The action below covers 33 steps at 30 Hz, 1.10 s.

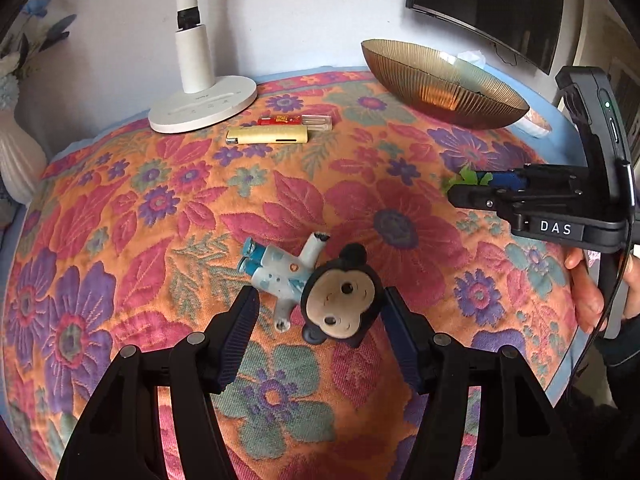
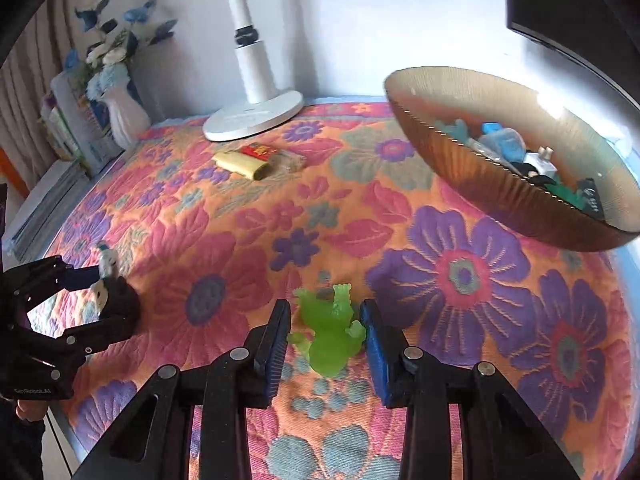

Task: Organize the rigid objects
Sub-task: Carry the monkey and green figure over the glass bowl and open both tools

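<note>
Left wrist view: the left tool [image 1: 320, 308] stands wide apart around a monkey figurine [image 1: 320, 288] lying on the floral cloth [image 1: 160, 200] of the counter. The big dark head sits between the pads and looks to brush the right pad, though contact is hard to confirm — nothing is clamped. To do this well, I would close on the head squarely, since the thin blue-clad body gives less to grip. The amber bowl [image 1: 440, 84] waits at the far right, well apart; two lighters [image 1: 280, 130] lie beside the lamp base [image 1: 200, 108].

Right wrist view: the right tool [image 2: 325, 332] is also released, its pads flanking a translucent green figure [image 2: 330, 332], the right pad just beside one arm. Centre it before squeezing — the soft-edged shape could slip sideways. The bowl [image 2: 480, 184], near the upper right, already holds several small toys.
</note>
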Each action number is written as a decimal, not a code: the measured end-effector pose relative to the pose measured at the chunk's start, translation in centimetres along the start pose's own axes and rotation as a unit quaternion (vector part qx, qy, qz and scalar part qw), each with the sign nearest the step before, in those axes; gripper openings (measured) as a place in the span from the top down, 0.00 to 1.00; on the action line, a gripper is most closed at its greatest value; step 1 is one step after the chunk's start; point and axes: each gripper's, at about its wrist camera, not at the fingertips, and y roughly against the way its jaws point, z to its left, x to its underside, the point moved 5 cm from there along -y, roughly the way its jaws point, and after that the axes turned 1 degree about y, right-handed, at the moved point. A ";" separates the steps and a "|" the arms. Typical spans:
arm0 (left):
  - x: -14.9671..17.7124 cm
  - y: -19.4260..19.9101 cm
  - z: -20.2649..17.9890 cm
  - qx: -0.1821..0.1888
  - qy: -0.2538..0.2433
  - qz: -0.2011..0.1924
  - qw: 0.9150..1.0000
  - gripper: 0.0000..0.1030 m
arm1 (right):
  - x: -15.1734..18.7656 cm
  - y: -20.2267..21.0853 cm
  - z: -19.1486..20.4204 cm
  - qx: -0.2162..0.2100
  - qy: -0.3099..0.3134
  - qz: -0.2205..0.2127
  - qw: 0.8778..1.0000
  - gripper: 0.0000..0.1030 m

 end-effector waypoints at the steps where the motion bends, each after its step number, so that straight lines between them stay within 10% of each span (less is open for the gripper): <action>1: 0.4 0.1 0.3 -0.011 0.001 0.004 1.000 0.37 | 0.1 0.0 0.1 -0.006 0.002 0.001 1.000 0.59; 4: 1.7 0.6 1.6 -0.022 0.011 0.008 1.000 0.37 | 0.3 0.4 0.3 -0.038 0.005 -0.004 0.999 0.38; 11: 1.8 1.7 2.7 0.024 0.067 -0.001 0.997 0.37 | 0.2 0.2 -0.2 -0.078 -0.024 0.001 0.997 0.34; 17: -1.0 -0.2 0.6 0.046 0.112 -0.003 0.993 0.13 | 0.5 0.5 1.2 -0.092 0.011 0.001 0.996 0.28; 23: -1.9 -2.1 1.3 -0.031 0.131 -0.001 0.991 0.44 | 0.6 -0.2 1.1 -0.055 0.010 0.009 0.998 0.27; 27: -1.5 -1.6 1.1 -0.033 0.122 -0.016 0.992 0.45 | 0.7 -0.3 1.0 -0.044 0.010 0.018 0.999 0.27; 31: -1.5 -1.0 0.9 -0.008 0.121 -0.027 0.992 0.45 | 0.5 -0.1 0.5 -0.013 0.003 0.010 1.000 0.67; 33: -1.8 -0.6 0.5 0.000 0.117 -0.033 0.993 0.45 | 0.4 0.0 0.3 -0.014 -0.001 0.008 1.000 0.69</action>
